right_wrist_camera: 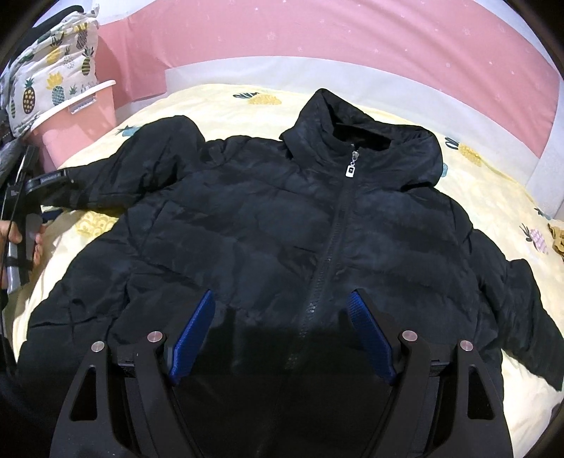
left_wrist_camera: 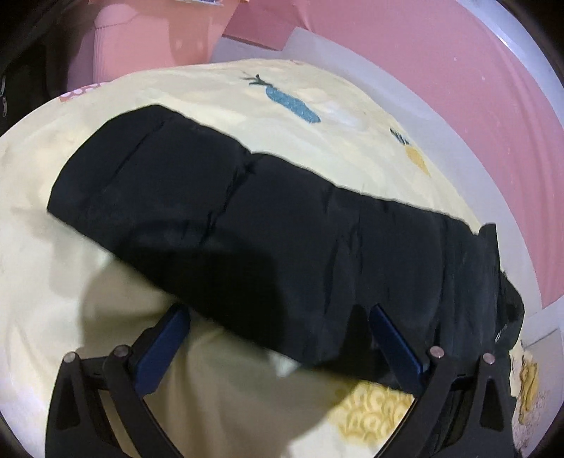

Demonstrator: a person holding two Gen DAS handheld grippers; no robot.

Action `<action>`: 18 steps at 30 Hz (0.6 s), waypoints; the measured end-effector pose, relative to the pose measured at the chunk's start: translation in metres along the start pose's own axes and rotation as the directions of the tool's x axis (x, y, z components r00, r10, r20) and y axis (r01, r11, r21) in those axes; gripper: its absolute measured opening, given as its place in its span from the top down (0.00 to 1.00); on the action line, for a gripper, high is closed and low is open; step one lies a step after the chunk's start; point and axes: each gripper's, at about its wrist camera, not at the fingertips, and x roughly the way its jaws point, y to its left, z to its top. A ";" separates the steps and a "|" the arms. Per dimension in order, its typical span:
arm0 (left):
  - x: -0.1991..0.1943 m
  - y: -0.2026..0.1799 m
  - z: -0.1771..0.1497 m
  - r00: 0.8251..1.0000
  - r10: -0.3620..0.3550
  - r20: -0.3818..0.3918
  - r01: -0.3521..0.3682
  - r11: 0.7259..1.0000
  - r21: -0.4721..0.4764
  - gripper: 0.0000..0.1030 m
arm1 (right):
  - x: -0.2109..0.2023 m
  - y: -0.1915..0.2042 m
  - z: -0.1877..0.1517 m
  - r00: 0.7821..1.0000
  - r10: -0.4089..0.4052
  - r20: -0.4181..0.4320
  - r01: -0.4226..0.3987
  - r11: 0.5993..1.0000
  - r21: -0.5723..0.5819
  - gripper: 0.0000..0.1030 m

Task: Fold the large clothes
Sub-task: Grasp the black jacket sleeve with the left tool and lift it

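A black hooded puffer jacket [right_wrist_camera: 268, 225] lies front up and zipped on a cream bedsheet [right_wrist_camera: 225, 109] with pineapple prints. Its hood [right_wrist_camera: 356, 127] points to the far side, both sleeves spread out. My right gripper [right_wrist_camera: 282, 310] is open just above the jacket's lower front, astride the zipper [right_wrist_camera: 328, 253]. The left wrist view shows one sleeve [left_wrist_camera: 268, 225] lying across the sheet [left_wrist_camera: 197, 95]. My left gripper [left_wrist_camera: 278, 320] is open at the sleeve's near edge, holding nothing. The left gripper also shows in the right wrist view [right_wrist_camera: 49, 185] at the left sleeve's cuff.
A pink wall [right_wrist_camera: 317, 31] and a pale headboard band [right_wrist_camera: 268, 75] run behind the bed. A pink basket [right_wrist_camera: 77, 119] holding pineapple-print cloth [right_wrist_camera: 53, 70] stands at the bed's far left. The person's hand [right_wrist_camera: 21, 236] is at the left edge.
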 end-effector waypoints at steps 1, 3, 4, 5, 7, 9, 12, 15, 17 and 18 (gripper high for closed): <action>0.001 0.001 0.002 1.000 0.005 0.008 -0.005 1.000 -0.005 0.07 | 0.002 -0.001 0.000 1.000 -0.002 -0.005 0.002 1.000 -0.002 0.24; 0.004 0.001 0.006 0.999 0.046 0.021 -0.046 0.999 0.007 0.32 | 0.005 -0.003 0.000 1.000 -0.006 -0.016 0.006 1.000 0.001 0.24; 0.006 0.002 0.007 0.998 0.066 0.022 -0.066 0.998 0.012 0.43 | 0.006 -0.005 0.000 1.000 -0.006 -0.020 0.006 1.000 0.006 0.24; 0.007 0.003 0.010 0.998 0.055 0.016 -0.056 0.998 0.010 0.47 | 0.007 -0.007 -0.001 1.000 -0.007 -0.024 0.007 1.000 0.012 0.24; 0.004 0.004 0.014 1.000 0.027 0.010 -0.027 1.000 0.004 0.70 | 0.007 -0.012 -0.004 0.999 -0.014 -0.031 0.015 1.000 0.024 0.24; -0.005 0.001 0.018 1.000 0.007 0.020 -0.007 1.000 0.019 0.79 | 0.007 -0.018 -0.008 0.999 -0.022 -0.039 0.023 0.999 0.033 0.24; -0.034 -0.015 0.028 0.997 -0.038 0.066 0.033 0.997 0.075 0.84 | 0.003 -0.025 -0.014 0.998 -0.040 -0.047 0.042 0.998 0.038 0.24; -0.070 -0.043 0.038 0.989 -0.095 0.115 0.079 0.987 0.140 0.85 | -0.002 -0.033 -0.021 0.998 -0.037 -0.053 0.039 0.998 0.053 0.24; -0.096 -0.063 0.043 0.979 -0.149 0.142 0.122 0.975 0.188 0.86 | -0.006 -0.039 -0.025 0.998 -0.047 -0.052 0.050 0.997 0.061 0.24; -0.108 -0.078 0.045 0.972 -0.177 0.152 0.142 0.966 0.216 0.86 | -0.009 -0.042 -0.027 0.997 -0.053 -0.051 0.056 0.996 0.065 0.24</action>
